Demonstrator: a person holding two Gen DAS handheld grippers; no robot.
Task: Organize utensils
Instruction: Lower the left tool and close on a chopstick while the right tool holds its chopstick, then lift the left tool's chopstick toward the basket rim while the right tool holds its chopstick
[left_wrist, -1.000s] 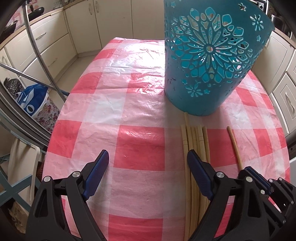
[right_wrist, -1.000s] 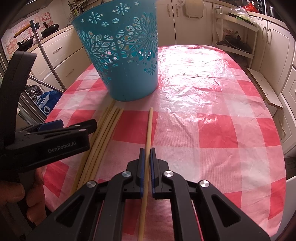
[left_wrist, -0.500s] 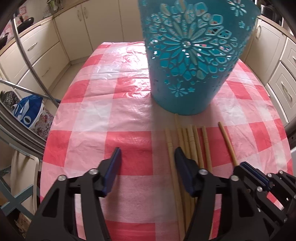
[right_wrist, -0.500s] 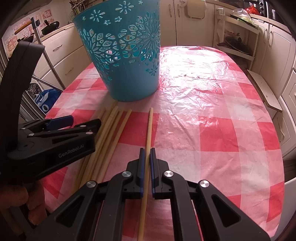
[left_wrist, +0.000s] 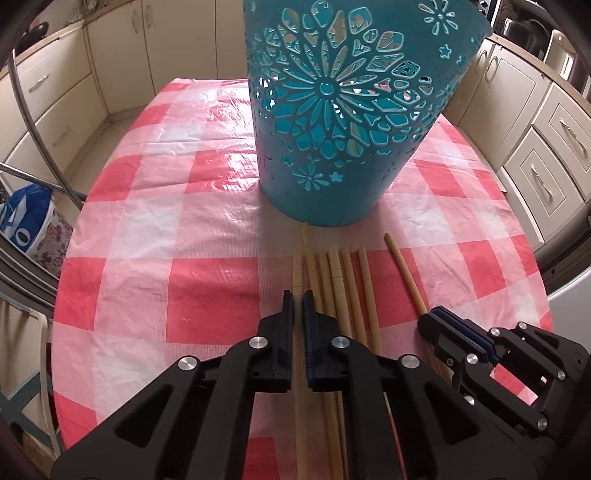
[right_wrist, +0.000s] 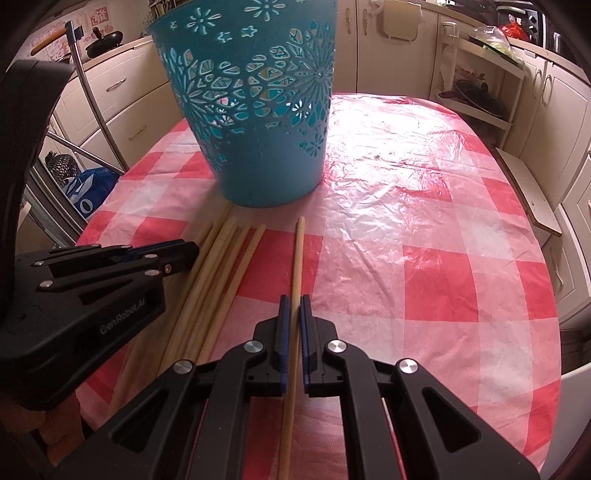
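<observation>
Now both are clamped — left gripper (left_wrist: 297, 295) on the outermost chopstick (left_wrist: 297, 273), right gripper (right_wrist: 294, 299) on a lone chopstick (right_wrist: 297, 254).

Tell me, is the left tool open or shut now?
Shut. The left tool has its two pads pressed on the leftmost chopstick, which lies on the table.

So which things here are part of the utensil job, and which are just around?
Job:
- left gripper, shut on leftmost chopstick
- right gripper, shut on lone chopstick
- chopstick bundle
- teal basket

Around:
- checked tablecloth
- cabinets
- blue bag
</observation>
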